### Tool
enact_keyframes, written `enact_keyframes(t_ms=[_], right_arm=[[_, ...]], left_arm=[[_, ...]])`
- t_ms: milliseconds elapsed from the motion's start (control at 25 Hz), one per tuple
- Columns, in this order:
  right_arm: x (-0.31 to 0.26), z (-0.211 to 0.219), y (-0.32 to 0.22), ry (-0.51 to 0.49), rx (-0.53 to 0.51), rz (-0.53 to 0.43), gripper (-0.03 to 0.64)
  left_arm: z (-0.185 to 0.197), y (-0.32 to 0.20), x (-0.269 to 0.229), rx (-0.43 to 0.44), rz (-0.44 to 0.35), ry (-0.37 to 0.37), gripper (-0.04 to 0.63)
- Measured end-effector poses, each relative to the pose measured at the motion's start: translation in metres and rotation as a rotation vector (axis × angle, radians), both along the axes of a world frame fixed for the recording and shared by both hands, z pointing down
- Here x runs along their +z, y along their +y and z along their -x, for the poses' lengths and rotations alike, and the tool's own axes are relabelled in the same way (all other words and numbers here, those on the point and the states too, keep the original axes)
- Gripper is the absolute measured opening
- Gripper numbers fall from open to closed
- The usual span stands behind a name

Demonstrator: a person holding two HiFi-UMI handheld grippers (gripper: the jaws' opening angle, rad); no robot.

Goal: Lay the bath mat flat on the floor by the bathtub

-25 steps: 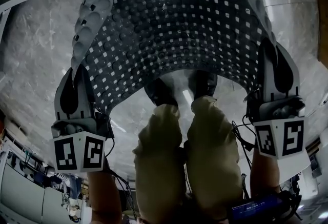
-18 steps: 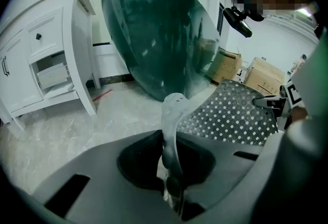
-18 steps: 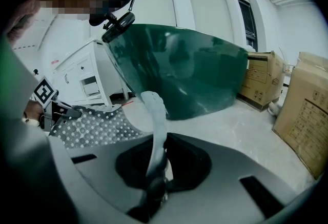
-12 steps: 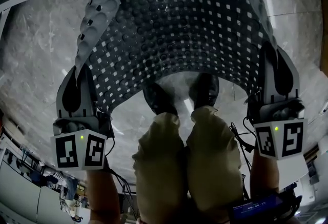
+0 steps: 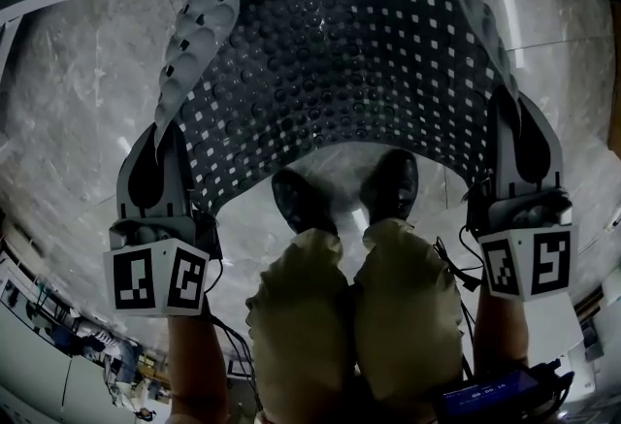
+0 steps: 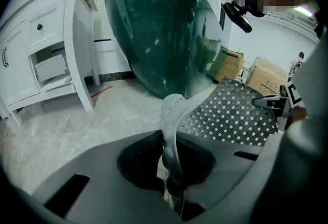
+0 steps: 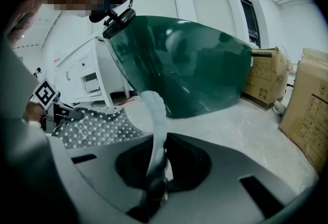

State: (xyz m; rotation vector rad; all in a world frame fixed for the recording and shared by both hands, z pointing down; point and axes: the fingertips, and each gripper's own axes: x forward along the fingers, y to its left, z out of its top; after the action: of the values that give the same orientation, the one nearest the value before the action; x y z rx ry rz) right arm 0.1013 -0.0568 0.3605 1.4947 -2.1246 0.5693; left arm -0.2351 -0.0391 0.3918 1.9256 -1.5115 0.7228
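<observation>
The bath mat [image 5: 330,73] is dark with rows of small pale squares and a pale bumpy rim. It hangs spread in front of the person, above the marble floor [image 5: 68,112]. My left gripper [image 5: 160,133] is shut on its near left corner and my right gripper [image 5: 514,112] is shut on its near right corner. In the left gripper view the pale mat rim [image 6: 171,115] stands up out of the closed jaws, and the dotted mat face [image 6: 230,115] stretches right. The right gripper view shows the same rim [image 7: 155,115] pinched. A dark green bathtub [image 6: 159,28] [image 7: 195,64] stands just ahead.
The person's two dark shoes [image 5: 303,201] and tan trouser legs [image 5: 398,306] show below the mat's near edge. A white cabinet [image 6: 46,54] stands left of the tub. Cardboard boxes [image 7: 307,100] [image 6: 266,77] sit to its right.
The mat's near edge has drifted a little away from the person, uncovering more of the shoes. Both grippers keep their hold and have shifted only slightly.
</observation>
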Motion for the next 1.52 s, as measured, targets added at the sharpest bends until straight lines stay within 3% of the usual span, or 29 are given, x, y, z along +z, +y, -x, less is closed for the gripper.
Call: enact_keyframes(t_ms=[840,1520], right_arm=[[0.023,-0.006,0.012,0.016,-0.006,0.037,0.028],[0.041,-0.015,0.003,0.048,0.016,0.035,0.028]], left_arm=[[0.002,0.011,0.019,-0.033,0.016,0.004,0.040],[0.031,0.008,0.051,-0.105,0.016,-0.004,0.040]])
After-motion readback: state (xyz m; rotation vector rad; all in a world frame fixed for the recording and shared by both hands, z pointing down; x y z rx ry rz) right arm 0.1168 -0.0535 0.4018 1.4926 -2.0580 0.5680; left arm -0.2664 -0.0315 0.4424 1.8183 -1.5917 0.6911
